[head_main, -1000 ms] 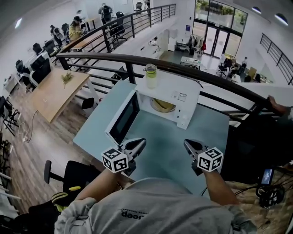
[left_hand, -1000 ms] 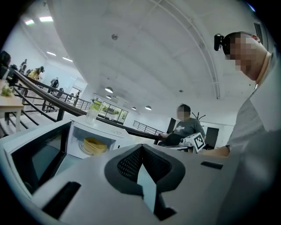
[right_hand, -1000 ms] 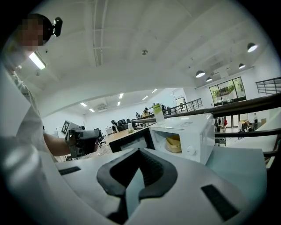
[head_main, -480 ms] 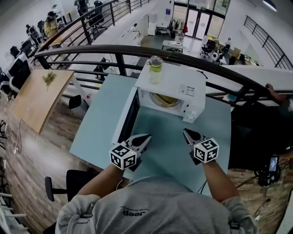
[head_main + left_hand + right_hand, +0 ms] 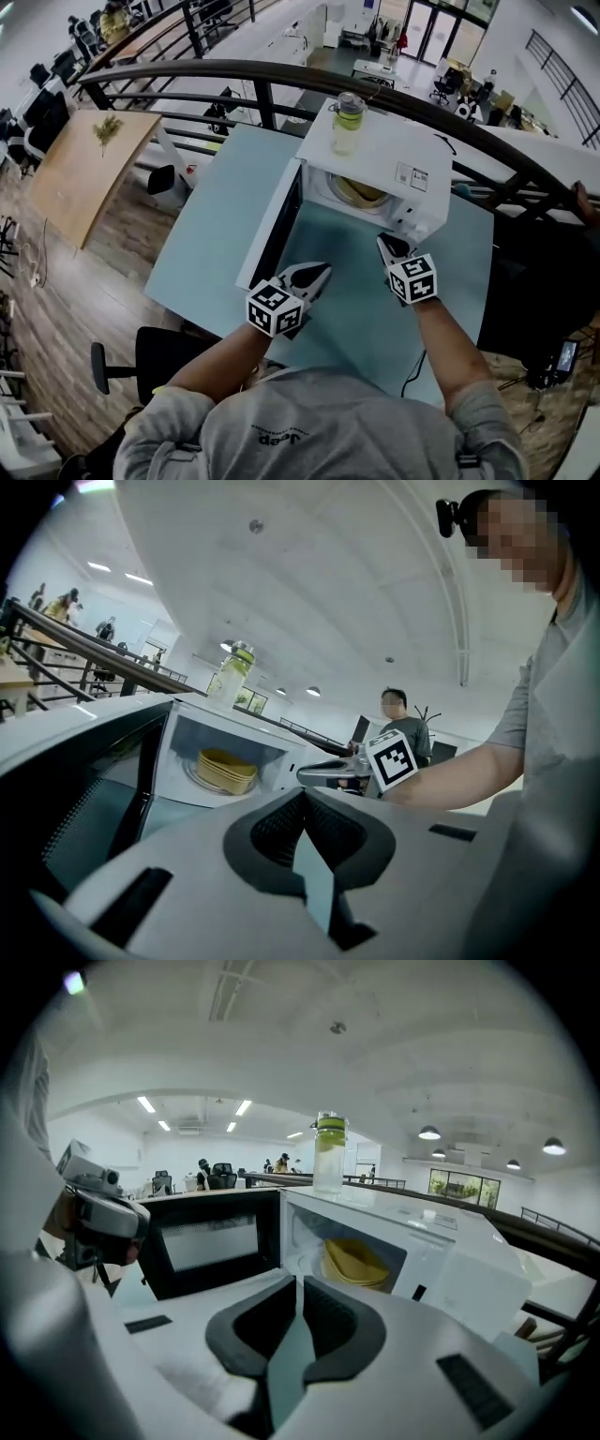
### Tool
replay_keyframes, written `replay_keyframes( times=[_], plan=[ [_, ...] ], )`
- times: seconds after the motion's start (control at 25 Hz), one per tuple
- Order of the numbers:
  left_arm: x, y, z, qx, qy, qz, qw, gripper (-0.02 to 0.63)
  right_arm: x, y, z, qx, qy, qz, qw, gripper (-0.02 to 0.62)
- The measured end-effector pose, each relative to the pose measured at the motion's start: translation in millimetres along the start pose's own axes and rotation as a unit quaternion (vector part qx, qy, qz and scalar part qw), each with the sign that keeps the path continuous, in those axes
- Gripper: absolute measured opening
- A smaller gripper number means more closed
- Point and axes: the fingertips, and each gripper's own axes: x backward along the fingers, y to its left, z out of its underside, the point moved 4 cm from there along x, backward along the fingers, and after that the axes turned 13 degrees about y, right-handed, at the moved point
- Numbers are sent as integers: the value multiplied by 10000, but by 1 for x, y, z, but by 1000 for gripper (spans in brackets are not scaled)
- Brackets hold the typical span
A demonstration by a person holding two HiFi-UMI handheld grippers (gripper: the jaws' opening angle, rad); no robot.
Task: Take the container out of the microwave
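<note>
A yellow container (image 5: 361,194) sits inside the white microwave (image 5: 394,159), whose black door (image 5: 272,230) is swung open to the left. The left gripper view shows the container (image 5: 225,771) deep in the cavity, and the right gripper view shows the same container (image 5: 354,1265) straight ahead. My left gripper (image 5: 317,275) is shut and empty, hovering over the table in front of the open door. My right gripper (image 5: 387,246) is also shut and empty, just before the microwave's front right corner. Neither touches the container.
A glass jar with a green lid (image 5: 347,122) stands on top of the microwave. The pale teal table (image 5: 216,206) ends at a dark railing (image 5: 272,80) behind the microwave. A black chair (image 5: 155,361) is at the table's near left edge. A person (image 5: 403,726) stands in the background.
Both grippers have moved forward toward the microwave opening; the right one now sits close to the front right corner. My head view has shifted closer over the microwave.
</note>
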Motion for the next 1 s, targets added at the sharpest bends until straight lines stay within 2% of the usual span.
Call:
replay_keyframes(
  times=[0.2, 0.6, 1.0],
  plan=[
    [-14, 9, -1, 28, -12, -65, 10000, 14, -41, -7, -13, 499, 260, 160, 9983, 21],
    [-30, 31, 1, 186, -34, -188, 9996, 14, -102, -31, -24, 827, 665, 586, 9926, 80],
    [-36, 38, 11, 163, 35, -164, 9997, 14, -131, -37, -35, 1146, 958, 879, 9849, 104]
  ],
)
